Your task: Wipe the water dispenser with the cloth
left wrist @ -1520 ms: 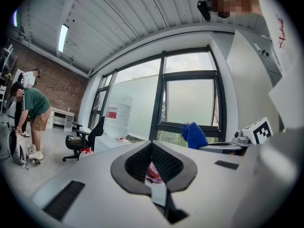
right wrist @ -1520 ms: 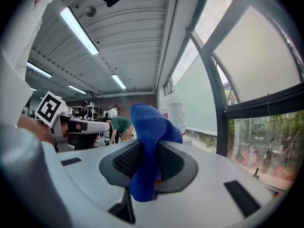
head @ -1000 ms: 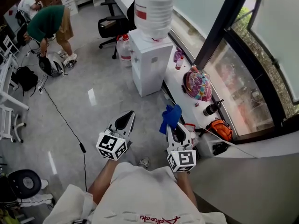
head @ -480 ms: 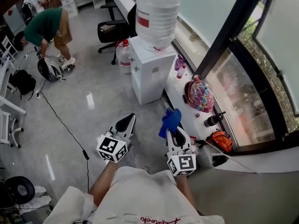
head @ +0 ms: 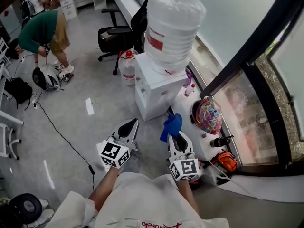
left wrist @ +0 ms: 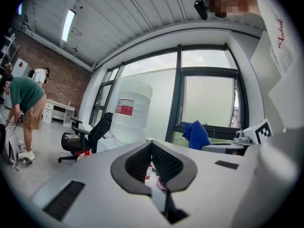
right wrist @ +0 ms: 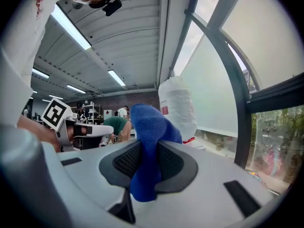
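Your right hand-held gripper (head: 177, 137) is clamped on the blue cloth (head: 172, 125). In the right gripper view the cloth (right wrist: 148, 151) is pinched between the two dark pads, with a bunched fold standing up above the tips and a tail hanging below them. Your left hand-held gripper (head: 128, 124) is held beside it, a little apart. Its jaws are together at the tips and grip nothing.

Both grippers point toward the water dispenser (head: 156, 87), a white cabinet standing on the grey floor (head: 95, 94) against the window side of the room. A large clear water bottle (head: 173, 27) with a red label sits upside down on top of it. The cloth is in the air in front of the dispenser's lower part and is not touching it. In the right gripper view the bottle (right wrist: 178, 108) rises just beyond the cloth.

To the right of the dispenser, a white ledge (head: 182, 104) runs along the window and carries a colourful bag (head: 209, 115), a dark bottle (head: 221, 140) and an orange item (head: 227, 160). Behind the dispenser, a jug (head: 127, 63) with a red cap stands on the floor, with a black office chair (head: 114, 32) beyond it. A person (head: 40, 30) in a green top bends over at the far left.
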Action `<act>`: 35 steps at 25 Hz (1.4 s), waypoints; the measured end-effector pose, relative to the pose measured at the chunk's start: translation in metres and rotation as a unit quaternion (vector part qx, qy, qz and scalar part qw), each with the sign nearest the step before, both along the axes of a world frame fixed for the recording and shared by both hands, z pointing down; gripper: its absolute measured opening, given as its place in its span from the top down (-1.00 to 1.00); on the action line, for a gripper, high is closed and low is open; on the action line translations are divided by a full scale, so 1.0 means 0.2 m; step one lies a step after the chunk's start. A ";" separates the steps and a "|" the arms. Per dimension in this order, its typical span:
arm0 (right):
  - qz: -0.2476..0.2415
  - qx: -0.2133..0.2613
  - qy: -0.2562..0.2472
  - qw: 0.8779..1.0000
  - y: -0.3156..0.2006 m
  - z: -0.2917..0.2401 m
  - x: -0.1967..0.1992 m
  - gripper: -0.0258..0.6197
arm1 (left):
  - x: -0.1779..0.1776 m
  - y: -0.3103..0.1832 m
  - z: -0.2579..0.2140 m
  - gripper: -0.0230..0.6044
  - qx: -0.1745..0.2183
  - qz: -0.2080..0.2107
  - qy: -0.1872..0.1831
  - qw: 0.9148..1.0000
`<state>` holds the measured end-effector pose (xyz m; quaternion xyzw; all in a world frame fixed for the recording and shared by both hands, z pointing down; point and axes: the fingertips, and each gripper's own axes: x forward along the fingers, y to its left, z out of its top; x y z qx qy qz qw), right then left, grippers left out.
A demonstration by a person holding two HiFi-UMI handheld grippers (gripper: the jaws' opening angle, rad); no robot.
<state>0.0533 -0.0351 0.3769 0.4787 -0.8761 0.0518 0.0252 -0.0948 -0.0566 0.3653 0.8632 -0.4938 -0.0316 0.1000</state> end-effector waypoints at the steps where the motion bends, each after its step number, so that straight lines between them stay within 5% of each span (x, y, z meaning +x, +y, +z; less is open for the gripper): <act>1: -0.003 -0.001 0.000 1.000 -0.07 -0.02 -0.04 0.62 | -0.03 -0.07 -0.01 0.89 -0.001 0.002 0.001 1.000; 14: 0.011 0.046 0.005 0.999 -0.73 -0.23 -0.32 0.62 | -0.26 -0.69 -0.05 0.89 -0.004 0.030 0.001 1.000; 35: -0.048 -0.004 -0.006 0.999 -0.87 0.07 -0.07 0.62 | -0.02 -0.64 0.16 0.89 -0.042 -0.051 -0.009 0.998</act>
